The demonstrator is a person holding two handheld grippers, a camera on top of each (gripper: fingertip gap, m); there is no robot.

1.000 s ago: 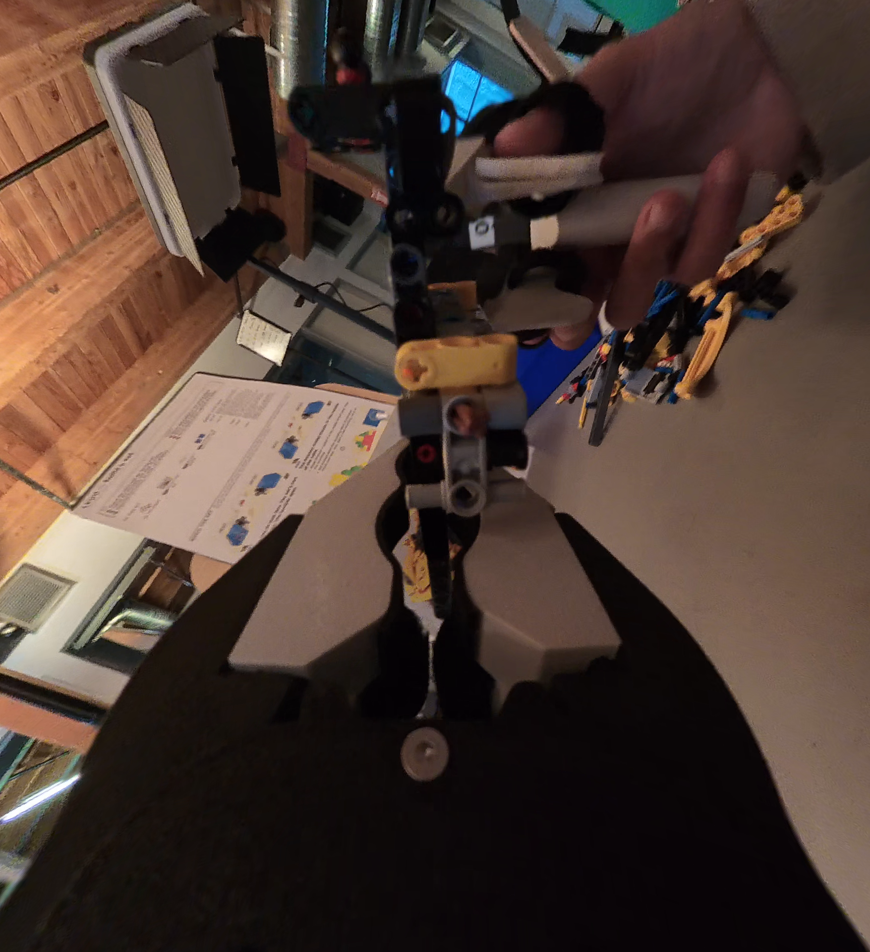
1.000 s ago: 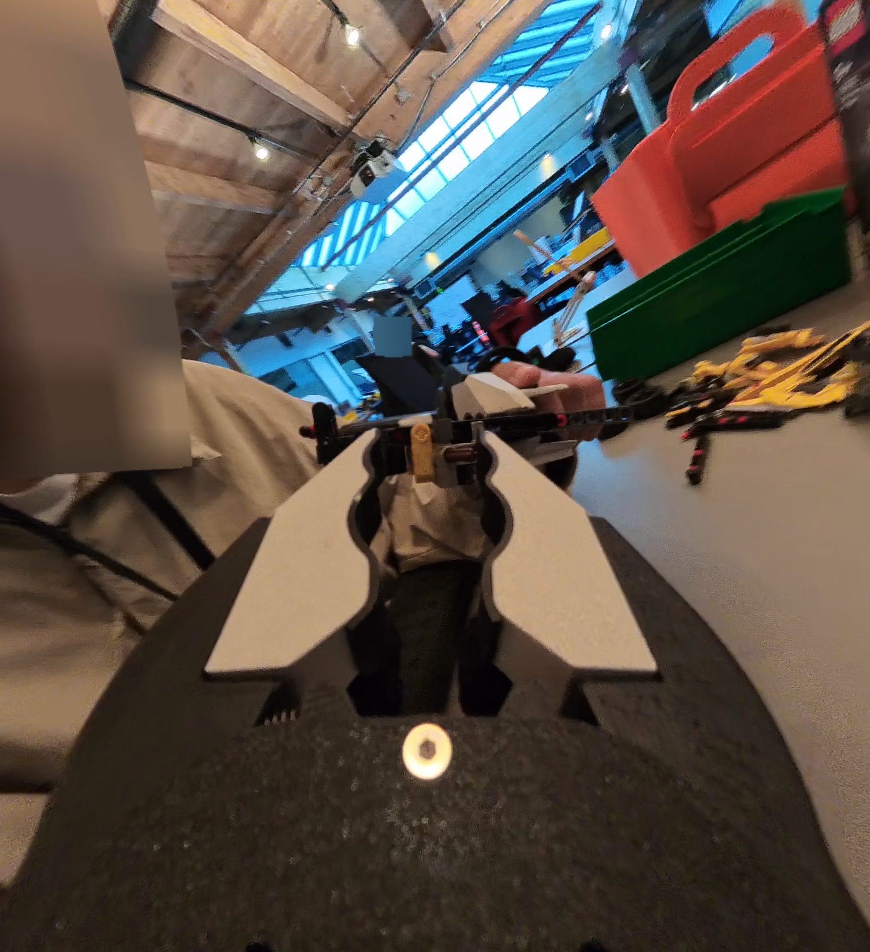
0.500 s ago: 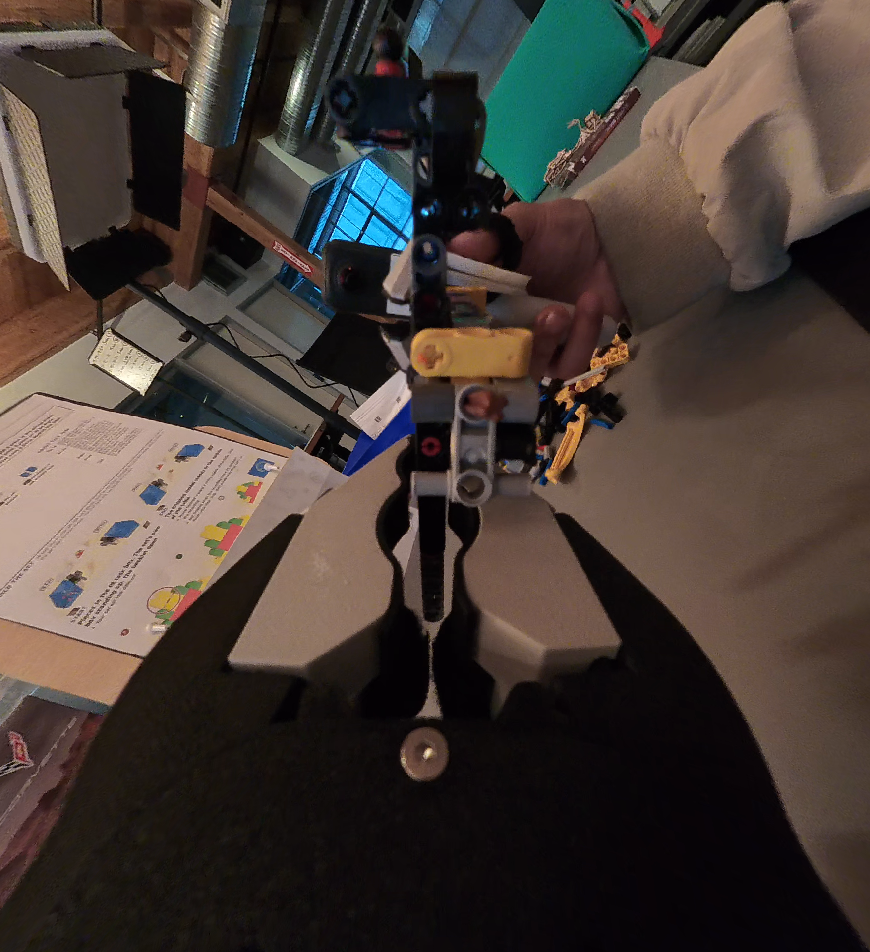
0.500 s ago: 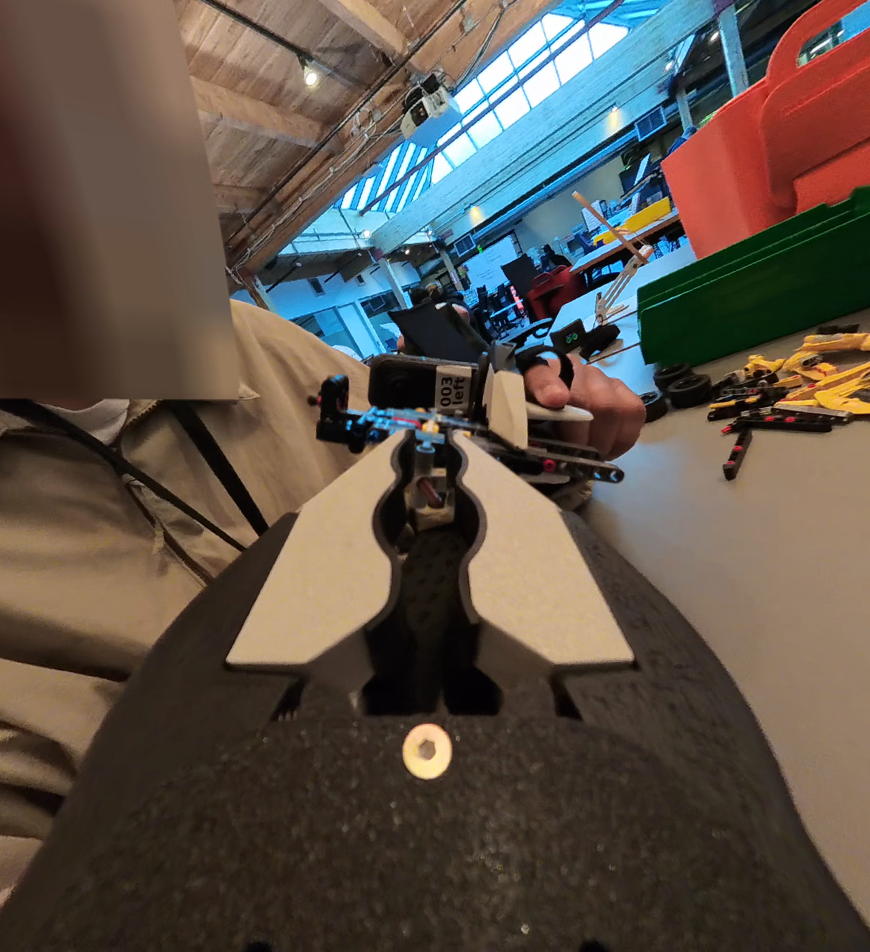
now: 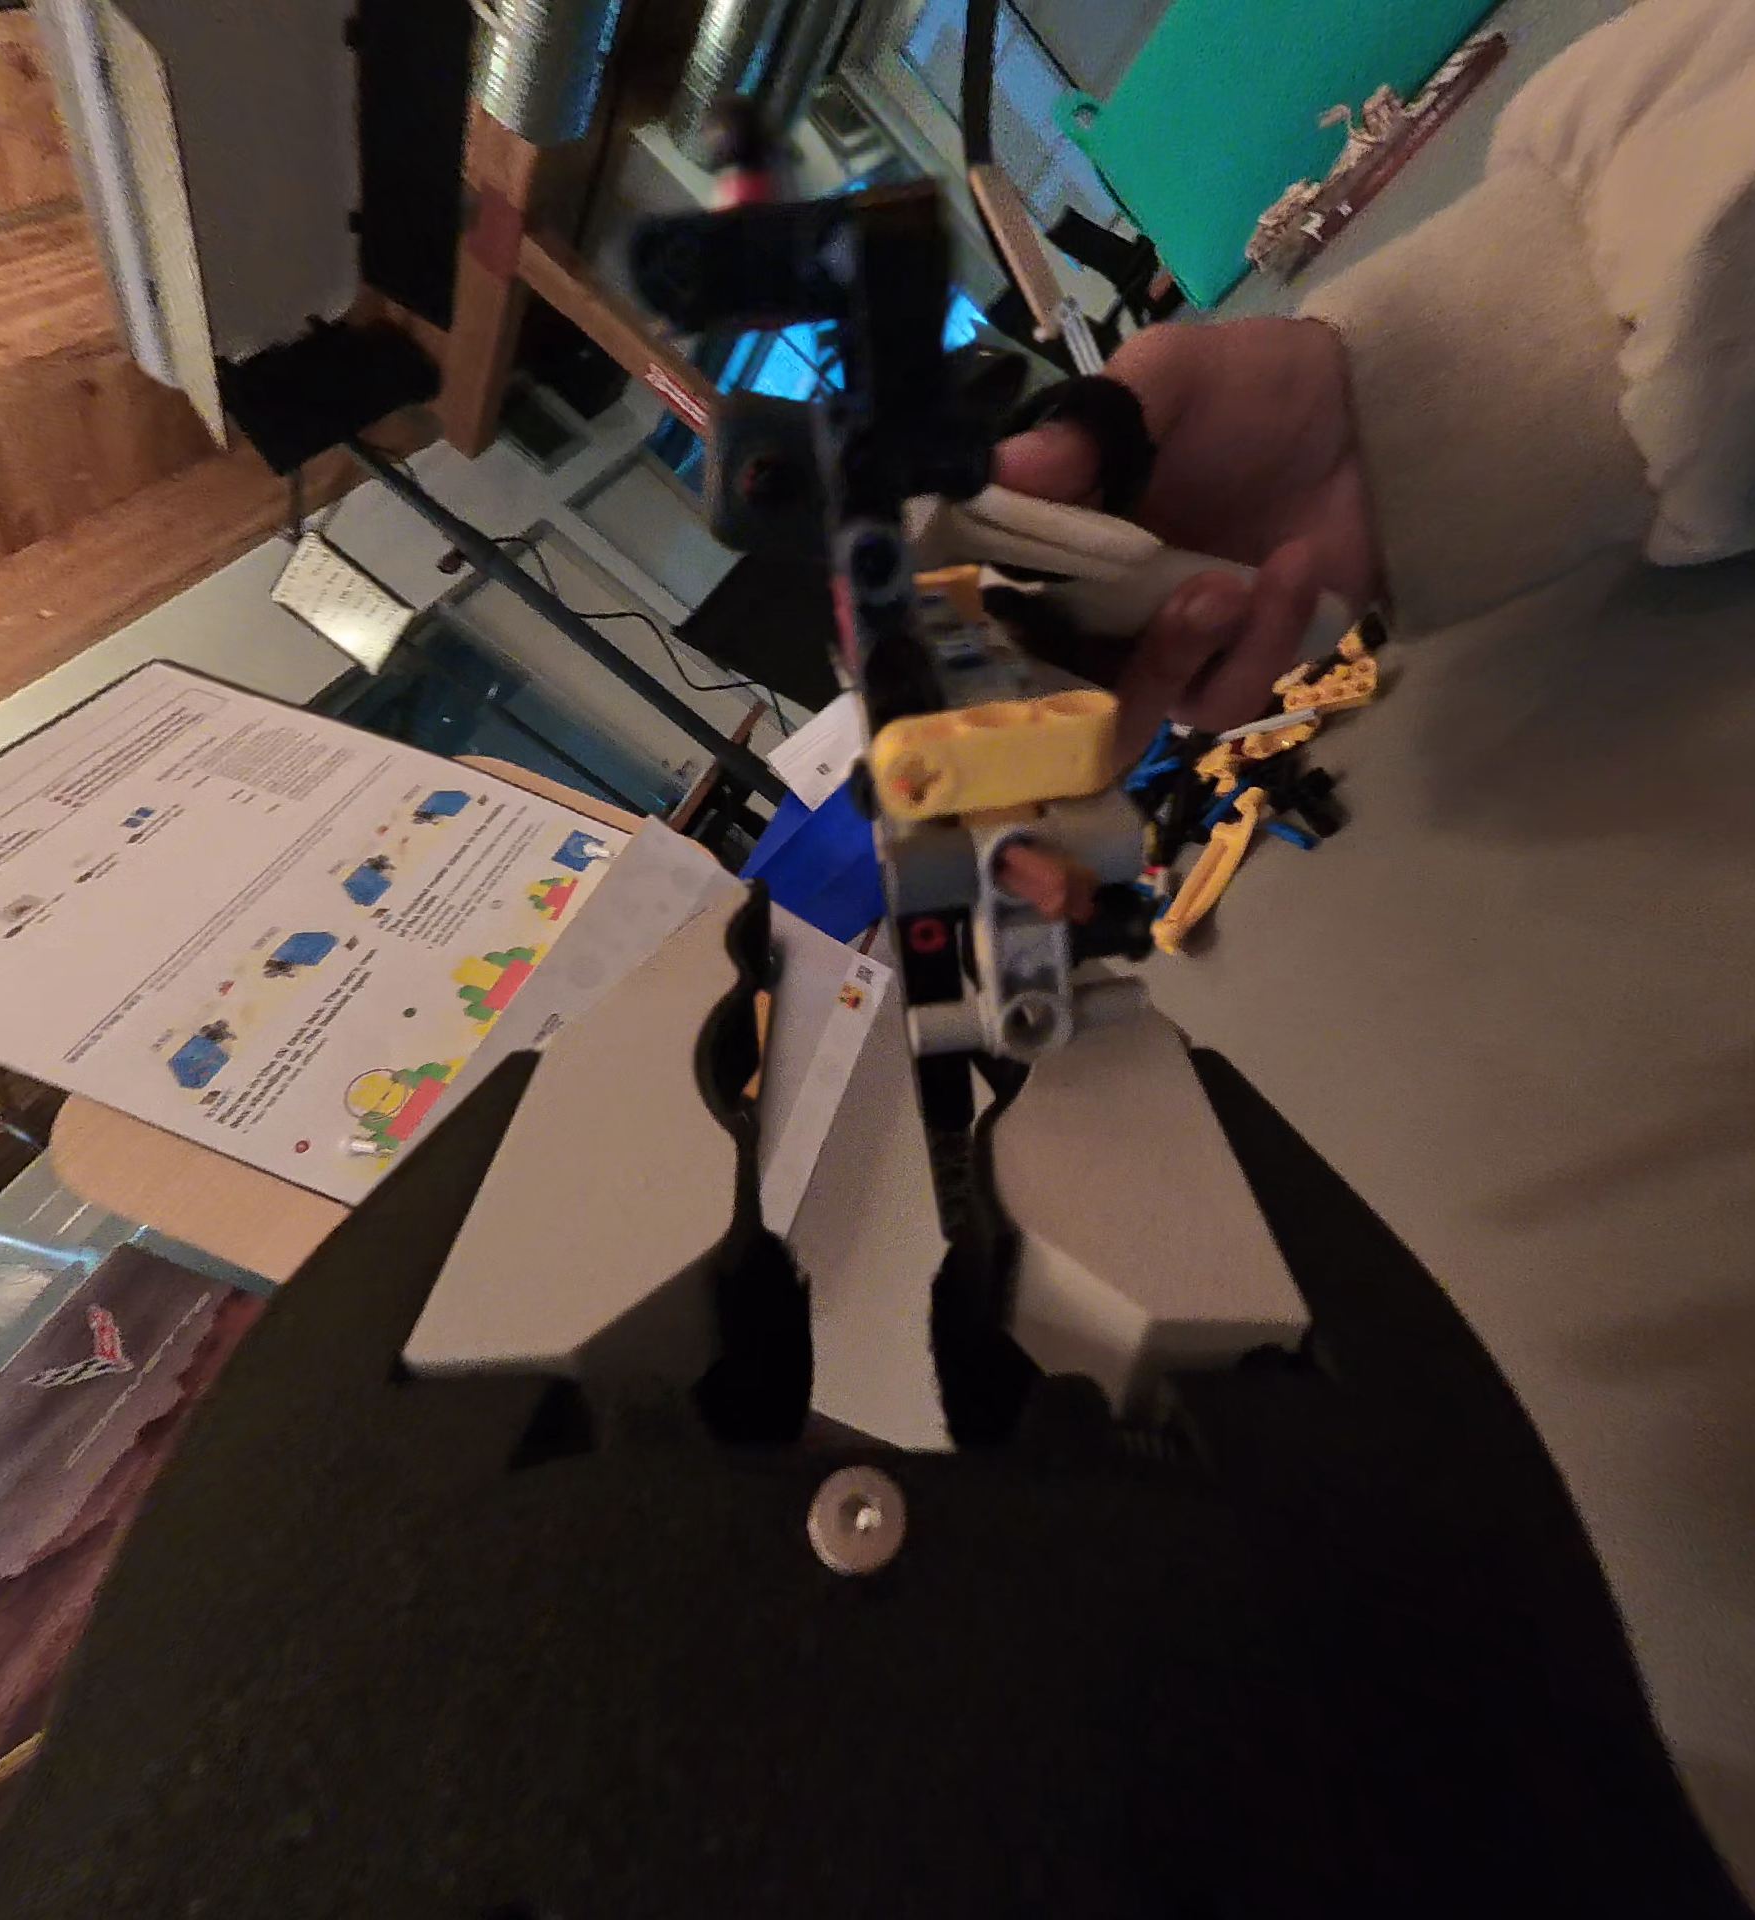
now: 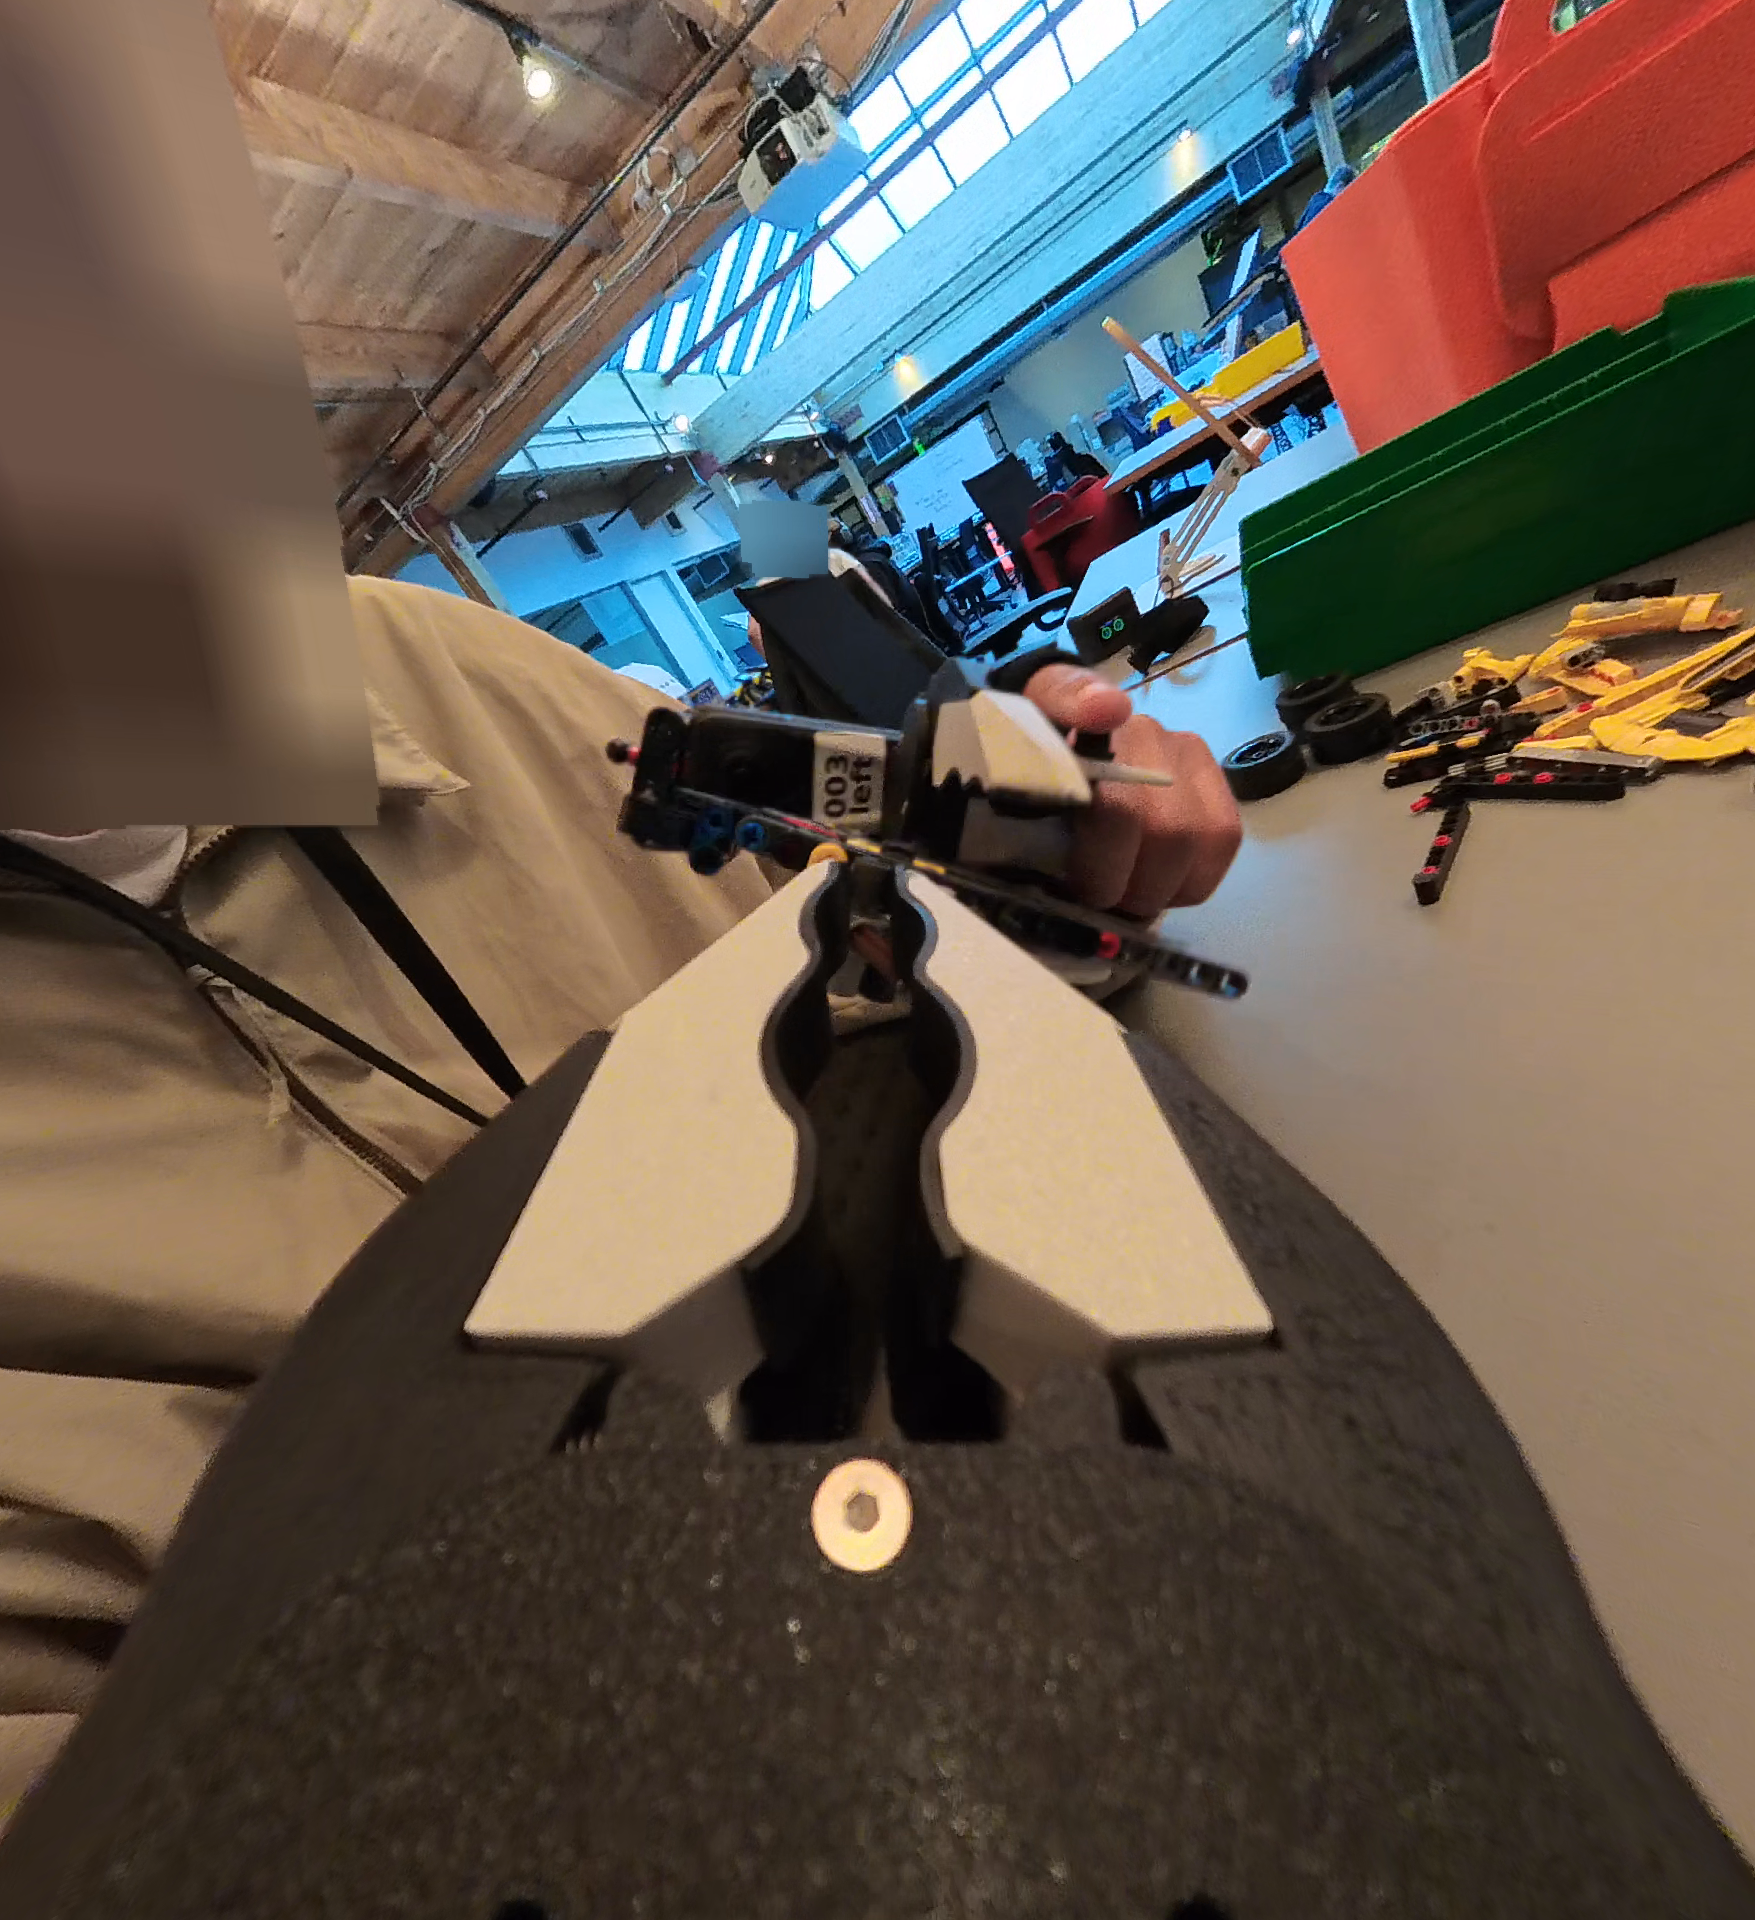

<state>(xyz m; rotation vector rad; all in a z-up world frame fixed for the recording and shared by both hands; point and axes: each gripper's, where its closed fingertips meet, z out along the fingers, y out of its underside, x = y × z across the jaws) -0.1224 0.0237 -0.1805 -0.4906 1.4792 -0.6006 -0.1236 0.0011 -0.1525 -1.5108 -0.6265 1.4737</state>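
A toy-brick assembly (image 5: 987, 748), a long black beam with a yellow beam and grey connectors on it, is held in the air between the two grippers. My left gripper (image 5: 935, 966) is open. The black beam rests against its right finger (image 5: 1112, 1122), and a wide gap separates it from the left finger (image 5: 644, 1091). In the right wrist view my right gripper (image 6: 868, 883) is shut on the assembly's grey connector, with the black beam (image 6: 1143, 951) running across its tips. The left gripper (image 6: 998, 769) shows just behind, held by a hand.
A pile of yellow, black and blue pieces (image 6: 1600, 707) and black wheels (image 6: 1309, 727) lie on the grey table (image 6: 1475, 1143). A green tray (image 6: 1538, 468) and a red container (image 6: 1579, 187) stand behind. A printed instruction sheet (image 5: 229, 883) lies at the left. The grippers' ends are close to 4 centimetres from one another.
My right gripper closed on the assembly's grey connector. My left gripper then opened off the black beam, its left finger moving away; the assembly stays in place.
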